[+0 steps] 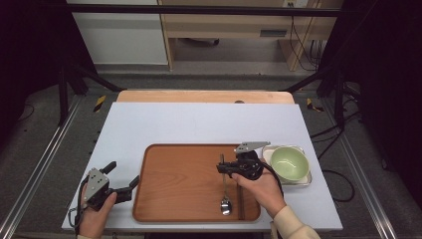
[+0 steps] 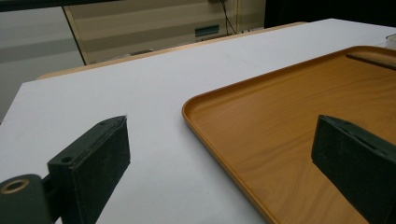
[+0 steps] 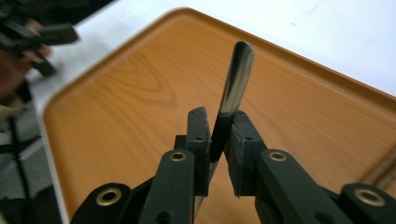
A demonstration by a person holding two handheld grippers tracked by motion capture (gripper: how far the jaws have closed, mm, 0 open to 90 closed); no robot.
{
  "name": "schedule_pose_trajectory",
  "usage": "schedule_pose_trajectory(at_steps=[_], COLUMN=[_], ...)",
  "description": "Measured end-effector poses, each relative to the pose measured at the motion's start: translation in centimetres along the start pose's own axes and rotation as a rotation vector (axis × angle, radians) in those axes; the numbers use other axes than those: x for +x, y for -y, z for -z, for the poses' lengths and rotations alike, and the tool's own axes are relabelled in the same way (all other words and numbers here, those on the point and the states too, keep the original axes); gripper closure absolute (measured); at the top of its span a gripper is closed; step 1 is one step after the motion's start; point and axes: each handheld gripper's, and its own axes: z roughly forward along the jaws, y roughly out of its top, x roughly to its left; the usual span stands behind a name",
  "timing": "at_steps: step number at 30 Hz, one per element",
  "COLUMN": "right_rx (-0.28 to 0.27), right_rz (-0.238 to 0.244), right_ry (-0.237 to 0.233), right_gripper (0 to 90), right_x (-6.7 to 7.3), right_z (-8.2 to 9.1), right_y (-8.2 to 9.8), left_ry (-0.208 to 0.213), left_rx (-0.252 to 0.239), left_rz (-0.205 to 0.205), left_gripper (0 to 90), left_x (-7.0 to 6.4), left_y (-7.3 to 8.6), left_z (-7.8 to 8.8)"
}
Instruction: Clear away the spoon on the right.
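Right gripper view: spoon handle sits btwn right claw jaws, narrow gap, over tray.

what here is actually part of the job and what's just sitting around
In the job:
- spoon, handle between the jaws of the right gripper, bowl end down on the tray
- wooden tray

Just there:
- green bowl in a metal dish, right of the tray
- left gripper, open, off the tray's left edge

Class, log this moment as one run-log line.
right gripper: spoon handle between slightly parted jaws | spoon bowl on wooden tray | left gripper: open, beside tray | green bowl: right of tray
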Motion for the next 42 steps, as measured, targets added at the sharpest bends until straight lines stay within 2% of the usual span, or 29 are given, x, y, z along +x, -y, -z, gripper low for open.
schedule_pose_trajectory(at_steps=[8,15,17,19,20,23,26,31,32,33,36,38,42], right_rx=[0.093,0.124,0.139,0.149,0.147,0.158,0.173,0.172,0.166,0.167,0.155,0.14,0.104], right_rz=[0.029,0.005,-0.021,-0.043,-0.032,-0.051,-0.061,-0.061,-0.047,-0.063,-0.057,-0.035,-0.026], right_ry=[0.124,0.175,0.187,0.199,0.199,0.217,0.239,0.268,0.267,0.275,0.292,0.301,0.317], right_gripper=[74.1,70.9,69.8,66.2,64.6,60.4,51.7,42.5,41.2,39.1,34.8,32.4,26.7], right_x=[-0.1,-0.8,-1.0,-1.1,-1.3,-1.5,-1.6,-1.4,-1.5,-1.3,-1.1,-1.0,-0.9], right_z=[-1.2,-2.0,-2.3,-2.5,-2.5,-2.8,-3.0,-2.9,-2.9,-2.9,-2.8,-2.6,-2.1], right_y=[0.0,0.3,0.4,0.4,0.4,0.4,0.4,0.3,0.3,0.1,-0.1,-0.2,-0.4], left_ry=[0.003,0.006,0.006,0.005,0.006,0.004,0.005,0.005,0.006,0.006,0.006,0.007,0.008], left_rx=[0.001,0.005,0.005,0.004,0.005,0.004,0.004,0.002,0.003,0.003,0.0,0.0,0.0], left_rz=[-0.003,-0.005,-0.006,-0.006,-0.006,-0.007,-0.008,-0.008,-0.008,-0.007,-0.007,-0.008,-0.011], left_gripper=[4.0,4.1,4.0,4.1,4.0,4.1,4.0,4.1,4.1,4.1,4.0,4.1,4.0], left_x=[0.0,-0.1,-0.1,-0.1,-0.1,-0.1,-0.1,-0.1,0.0,0.0,-0.1,-0.1,-0.1], left_y=[0.0,0.0,0.0,0.0,0.0,0.0,0.0,0.0,0.0,0.0,-0.1,-0.1,-0.1], left_z=[0.0,-0.1,-0.1,-0.1,-0.1,-0.1,-0.1,0.0,0.0,0.0,0.0,0.0,0.0])
